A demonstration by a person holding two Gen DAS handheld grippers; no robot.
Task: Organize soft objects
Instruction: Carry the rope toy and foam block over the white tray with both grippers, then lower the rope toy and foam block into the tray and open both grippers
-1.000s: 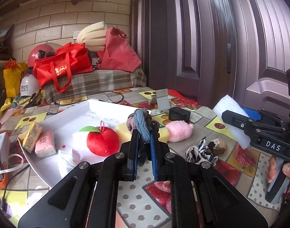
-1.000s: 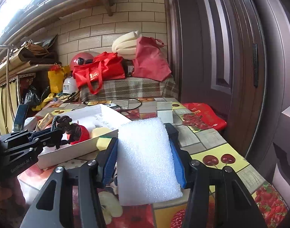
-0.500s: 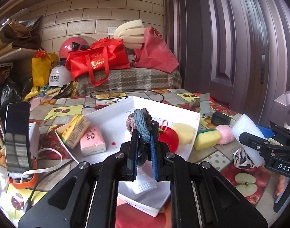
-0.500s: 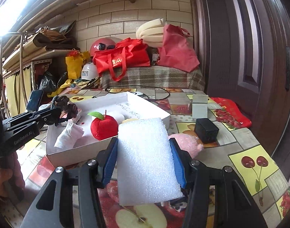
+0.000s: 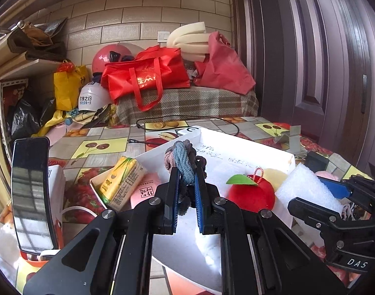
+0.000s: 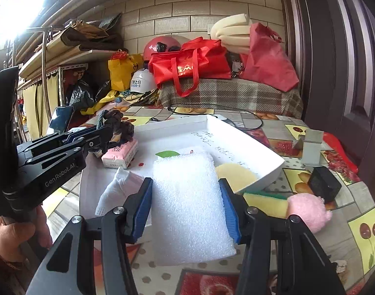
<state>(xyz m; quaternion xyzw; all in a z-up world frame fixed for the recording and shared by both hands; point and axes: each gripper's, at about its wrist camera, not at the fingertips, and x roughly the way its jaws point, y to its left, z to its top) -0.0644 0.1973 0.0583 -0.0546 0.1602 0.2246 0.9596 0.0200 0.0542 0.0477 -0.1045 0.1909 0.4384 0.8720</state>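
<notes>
So right now both my tongs are loaded. The left tongs (image 5: 186, 184) are clamped tight on a knot of braided hair ties (image 5: 181, 158), grey-blue and pinkish, hanging over the near-left part of the white tray (image 5: 246, 145). The right tongs (image 6: 186, 206) are squeezing a white foam pad (image 6: 189, 206) across its width, and it sits above the tray's near edge, partly covering the red plush apple (image 5: 251, 195).

Already in the tray: the apple, a pink tissue pack (image 6: 119, 153), a yellow-green tissue pack (image 5: 123, 183), a white mask or cloth (image 6: 118, 188) and a pale yellow sponge (image 6: 234, 174). Not in yet, on the fruit-print surface (image 6: 359, 231) right of the tray: a yellow and green scrub sponge (image 6: 266, 200) and a pink fluffy thing (image 6: 307, 211).

What worries me:
- The foam pad is wide and light. If I let go while it's half over the rim, I reckon it tips back out onto the surface, or lands on the apple and slides.
- The hair ties are looped around the pads. They could snag and cling when I open up instead of dropping.
- Both tongs are crowding the same tray, so they could bump each other.
- The phone (image 5: 31, 191) propped up just left of the tray looks easy to knock over with my left hand (image 6: 13, 233).
</notes>
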